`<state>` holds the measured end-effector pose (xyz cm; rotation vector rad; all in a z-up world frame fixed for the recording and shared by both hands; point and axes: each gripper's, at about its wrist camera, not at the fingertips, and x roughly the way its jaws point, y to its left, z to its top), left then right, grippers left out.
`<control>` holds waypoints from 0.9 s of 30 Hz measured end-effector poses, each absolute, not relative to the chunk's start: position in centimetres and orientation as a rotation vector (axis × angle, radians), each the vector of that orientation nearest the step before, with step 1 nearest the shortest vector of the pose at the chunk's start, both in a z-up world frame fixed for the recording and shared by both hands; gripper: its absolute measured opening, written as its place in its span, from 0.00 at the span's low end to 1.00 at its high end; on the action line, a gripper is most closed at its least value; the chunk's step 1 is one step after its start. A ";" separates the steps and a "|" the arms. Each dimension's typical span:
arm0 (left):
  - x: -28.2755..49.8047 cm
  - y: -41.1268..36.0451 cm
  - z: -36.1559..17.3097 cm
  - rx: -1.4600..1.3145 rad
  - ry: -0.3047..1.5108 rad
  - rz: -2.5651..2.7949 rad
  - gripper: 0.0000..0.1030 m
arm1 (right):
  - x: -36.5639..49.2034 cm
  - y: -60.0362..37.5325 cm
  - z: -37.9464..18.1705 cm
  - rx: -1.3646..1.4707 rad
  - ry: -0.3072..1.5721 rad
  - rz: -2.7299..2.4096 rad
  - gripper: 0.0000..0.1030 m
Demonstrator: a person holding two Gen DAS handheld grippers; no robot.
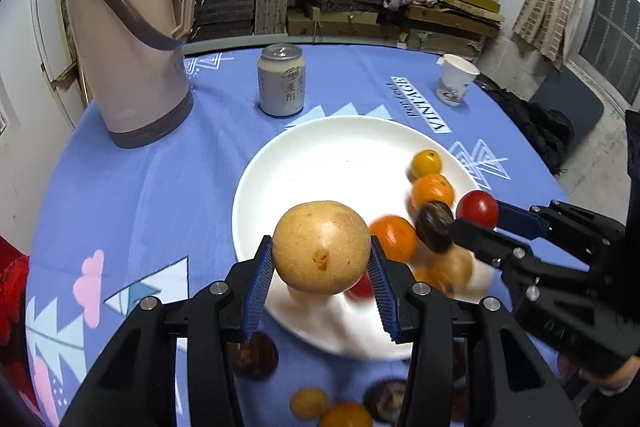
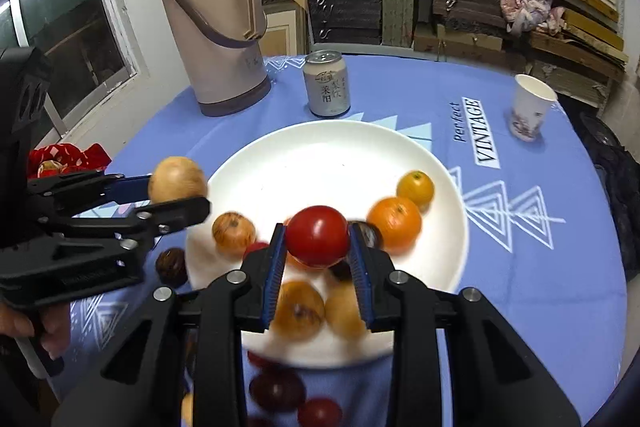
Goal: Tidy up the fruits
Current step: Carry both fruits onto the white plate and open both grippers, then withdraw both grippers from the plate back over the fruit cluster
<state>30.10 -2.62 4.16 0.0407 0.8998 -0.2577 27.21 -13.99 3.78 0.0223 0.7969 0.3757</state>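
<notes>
My left gripper (image 1: pixel 322 259) is shut on a tan pear (image 1: pixel 320 247) and holds it above the near rim of the white plate (image 1: pixel 320 155); it also shows in the right wrist view (image 2: pixel 178 193). My right gripper (image 2: pixel 318 247) is shut on a red tomato (image 2: pixel 318 235) above the plate (image 2: pixel 320 155); the tomato also shows in the left wrist view (image 1: pixel 477 209). On the plate lie several fruits: a yellow citrus (image 2: pixel 415 189), an orange (image 2: pixel 394 223), a tan fruit (image 2: pixel 233 233) and a dark fruit (image 1: pixel 434 227).
Loose dark and orange fruits (image 1: pixel 254 355) lie on the blue cloth before the plate. A beige thermos (image 1: pixel 128 27), a drink can (image 1: pixel 281 81) and a paper cup (image 1: pixel 456 79) stand at the back. A red cloth (image 2: pixel 68 157) lies at the left edge.
</notes>
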 end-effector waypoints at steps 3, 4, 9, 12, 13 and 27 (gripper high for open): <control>31.7 -2.4 3.0 0.020 0.928 -0.243 0.45 | 28.9 -13.4 3.1 0.023 0.800 0.363 0.29; 32.3 -2.4 2.6 0.013 0.940 -0.236 0.46 | 29.3 -13.5 2.8 0.031 0.795 0.361 0.30; 32.8 -1.9 2.2 -0.009 0.931 -0.216 0.59 | 30.1 -13.5 1.8 0.042 0.792 0.361 0.32; 32.2 -1.8 2.5 -0.008 0.921 -0.220 0.62 | 29.7 -14.3 1.6 0.068 0.781 0.352 0.38; 31.7 -1.8 2.8 -0.001 0.913 -0.221 0.65 | 29.4 -14.7 1.8 0.078 0.767 0.351 0.43; 25.5 -1.5 3.8 0.026 0.900 -0.238 0.68 | 21.9 -18.9 3.3 0.139 0.738 0.320 0.62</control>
